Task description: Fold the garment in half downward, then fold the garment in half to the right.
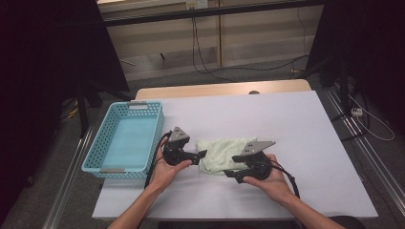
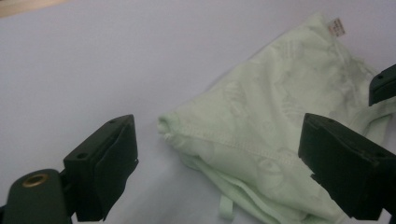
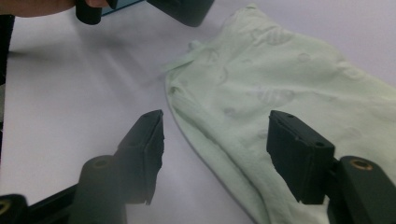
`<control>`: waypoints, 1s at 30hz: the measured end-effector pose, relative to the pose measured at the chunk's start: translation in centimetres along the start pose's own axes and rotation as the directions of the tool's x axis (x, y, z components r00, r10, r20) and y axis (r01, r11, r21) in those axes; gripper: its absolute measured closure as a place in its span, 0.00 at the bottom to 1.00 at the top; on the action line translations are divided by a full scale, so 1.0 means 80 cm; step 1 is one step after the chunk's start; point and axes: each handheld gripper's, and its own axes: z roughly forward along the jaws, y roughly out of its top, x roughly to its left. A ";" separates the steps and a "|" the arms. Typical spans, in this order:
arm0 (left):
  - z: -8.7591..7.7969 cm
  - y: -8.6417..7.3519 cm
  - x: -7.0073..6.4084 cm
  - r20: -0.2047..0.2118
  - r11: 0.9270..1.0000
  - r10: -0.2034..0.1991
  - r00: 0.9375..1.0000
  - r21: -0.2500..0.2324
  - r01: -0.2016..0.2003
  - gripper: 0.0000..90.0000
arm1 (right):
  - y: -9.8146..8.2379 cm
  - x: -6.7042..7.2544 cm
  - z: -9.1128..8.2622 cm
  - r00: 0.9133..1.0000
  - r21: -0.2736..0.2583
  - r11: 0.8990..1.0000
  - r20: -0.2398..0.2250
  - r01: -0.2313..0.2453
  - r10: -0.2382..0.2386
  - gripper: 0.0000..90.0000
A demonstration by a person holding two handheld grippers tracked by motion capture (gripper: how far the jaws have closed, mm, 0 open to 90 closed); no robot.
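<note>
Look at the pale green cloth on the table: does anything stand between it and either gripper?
Nothing visible does. The green cloth lies flat on the white table, with the left gripper at one end and the right gripper at the other. Both stand open, with bare table or cloth between the jaws.

1. The left gripper is in the left hand, low over the bench, and points to the right; its jaws stand wide apart and grip nothing.
2. The right gripper is in the right hand and points to the left; its jaws are apart and empty.
3. Both forearms come in from the bottom edge.
</note>
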 end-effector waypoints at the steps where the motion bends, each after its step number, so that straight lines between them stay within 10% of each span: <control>1: 0.000 0.000 0.000 0.002 1.000 -0.001 1.000 0.000 0.001 0.12 | 0.000 0.002 0.003 1.000 0.001 1.000 0.000 0.002 -0.002 0.39; 30: 0.025 0.019 0.016 -0.033 0.998 -0.051 0.998 0.021 0.052 0.18 | 0.020 0.024 0.045 1.000 0.076 0.997 -0.022 0.022 -0.020 0.37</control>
